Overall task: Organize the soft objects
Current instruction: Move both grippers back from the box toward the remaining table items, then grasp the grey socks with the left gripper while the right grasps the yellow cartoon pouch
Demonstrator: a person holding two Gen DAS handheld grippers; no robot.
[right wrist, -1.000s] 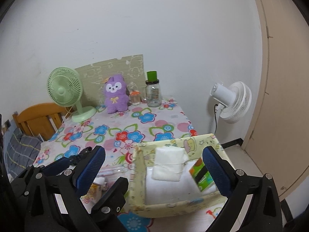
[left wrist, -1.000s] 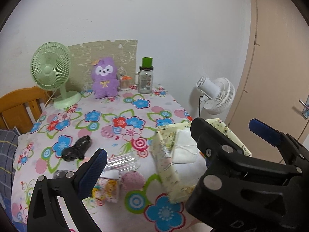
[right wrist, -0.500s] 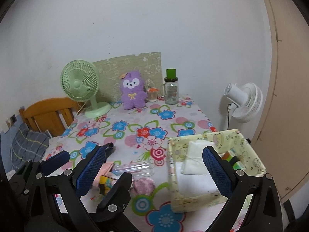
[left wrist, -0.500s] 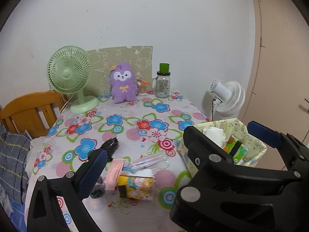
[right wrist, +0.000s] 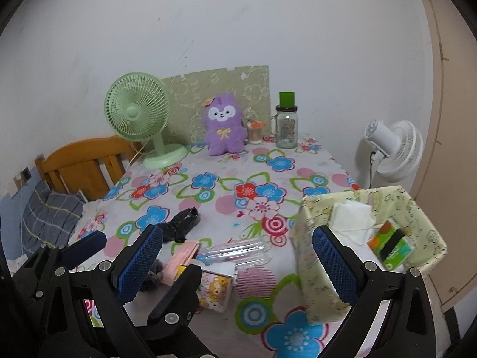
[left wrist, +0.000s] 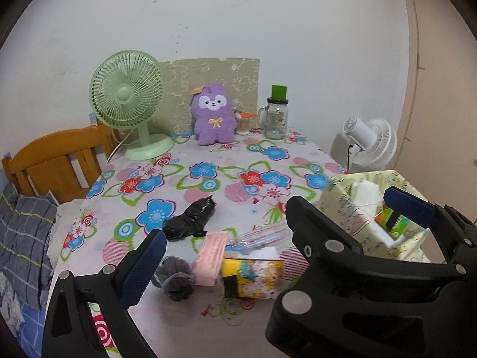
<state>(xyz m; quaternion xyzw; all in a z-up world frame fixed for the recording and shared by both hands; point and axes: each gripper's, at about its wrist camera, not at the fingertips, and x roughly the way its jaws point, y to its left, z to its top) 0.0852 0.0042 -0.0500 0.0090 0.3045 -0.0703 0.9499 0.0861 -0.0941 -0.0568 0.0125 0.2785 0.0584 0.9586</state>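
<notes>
A pale yellow fabric box stands at the table's right front edge and holds a white folded cloth and a green tissue pack; it also shows in the left wrist view. On the flowered tablecloth lie a black crumpled bag, a grey fuzzy ball, a pink pack, a cartoon tissue pack and a clear plastic packet. My left gripper is open above these items. My right gripper is open and empty, beside the box.
At the back stand a green desk fan, a purple plush, a glass jar with green lid and a small cup. A wooden chair is at left. A white floor fan and a door are at right.
Both grippers have shifted left and back from the fabric box. The loose items at the table's front now lie in front of the left gripper. Both stay open.
</notes>
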